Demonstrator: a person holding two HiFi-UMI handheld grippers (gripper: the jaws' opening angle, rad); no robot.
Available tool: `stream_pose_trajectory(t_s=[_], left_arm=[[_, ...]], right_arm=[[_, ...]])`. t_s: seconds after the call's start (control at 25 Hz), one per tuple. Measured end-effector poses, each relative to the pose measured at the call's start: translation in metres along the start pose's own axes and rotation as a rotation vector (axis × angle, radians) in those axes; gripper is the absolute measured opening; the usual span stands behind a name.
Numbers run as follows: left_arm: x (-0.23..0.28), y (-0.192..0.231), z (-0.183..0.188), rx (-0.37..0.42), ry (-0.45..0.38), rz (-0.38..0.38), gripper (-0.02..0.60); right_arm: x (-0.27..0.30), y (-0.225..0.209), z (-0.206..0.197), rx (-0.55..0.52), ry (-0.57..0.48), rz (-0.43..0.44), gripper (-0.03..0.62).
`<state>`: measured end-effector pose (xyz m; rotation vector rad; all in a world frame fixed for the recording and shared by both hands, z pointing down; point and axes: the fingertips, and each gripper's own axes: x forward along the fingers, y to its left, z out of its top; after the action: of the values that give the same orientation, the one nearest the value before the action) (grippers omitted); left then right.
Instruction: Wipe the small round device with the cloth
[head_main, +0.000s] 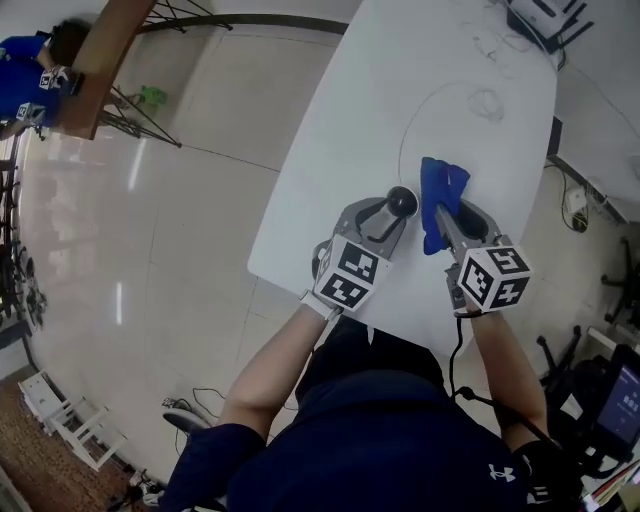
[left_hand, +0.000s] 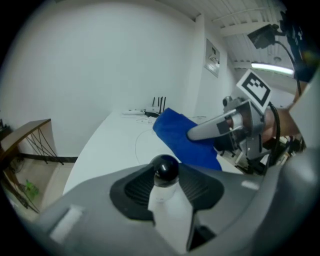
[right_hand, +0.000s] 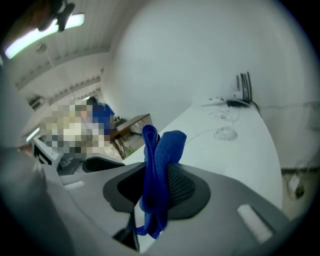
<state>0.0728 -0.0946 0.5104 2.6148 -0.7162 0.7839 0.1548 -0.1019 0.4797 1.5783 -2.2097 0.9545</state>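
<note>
While clamped by its stem in left gripper (left_hand: 167, 189), device (left_hand: 165, 168) is judged rigid, slick; limp cloth (right_hand: 162, 150) pinched in right gripper (right_hand: 156, 192).

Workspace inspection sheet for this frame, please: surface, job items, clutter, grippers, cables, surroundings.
Surface: white table, mostly bare.
Job's things: small round device, black ball top on a white body, held above the near edge; blue cloth held bunched just beside it, no contact visible.
Clutter: black box with antennas at the far end.
Grippers: left gripper shut on the device; right gripper shut on the cloth.
Cables: thin wire looped on the far tabletop; cord hanging from the right gripper.
Surroundings: glossy floor, wooden table, a person in blue beyond it.
</note>
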Motion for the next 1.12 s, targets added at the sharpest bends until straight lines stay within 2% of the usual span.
stream_pose_trajectory(t_s=[0.24, 0.36, 0.48, 0.6, 0.72, 0.96, 1.12], left_arm=[[-0.049, 0.028, -0.009, -0.261, -0.067, 0.07, 0.132], [-0.073, 0.041, -0.022, -0.317, -0.058, 0.116, 0.126], [-0.092, 0.052, -0.039, -0.352, -0.049, 0.163, 0.123], [-0.105, 0.049, -0.052, -0.393, -0.039, 0.169, 0.123], [-0.117, 0.04, -0.057, -0.413, -0.042, 0.165, 0.123], [-0.126, 0.026, -0.066, -0.423, -0.04, 0.139, 0.123], [-0.12, 0.019, -0.072, -0.436, -0.022, 0.109, 0.123]], right_arm=[[0.007, 0.065, 0.012, -0.633, 0.039, -0.018, 0.112], [0.012, 0.088, -0.003, -0.951, 0.077, -0.062, 0.112], [0.02, 0.101, -0.024, -1.154, 0.101, -0.122, 0.112], [0.027, 0.107, -0.044, -1.246, 0.111, -0.153, 0.112], [0.03, 0.112, -0.059, -1.285, 0.108, -0.166, 0.11], [0.035, 0.112, -0.084, -1.281, 0.11, -0.164, 0.11], [0.051, 0.095, -0.12, -1.265, 0.203, -0.142, 0.111]])
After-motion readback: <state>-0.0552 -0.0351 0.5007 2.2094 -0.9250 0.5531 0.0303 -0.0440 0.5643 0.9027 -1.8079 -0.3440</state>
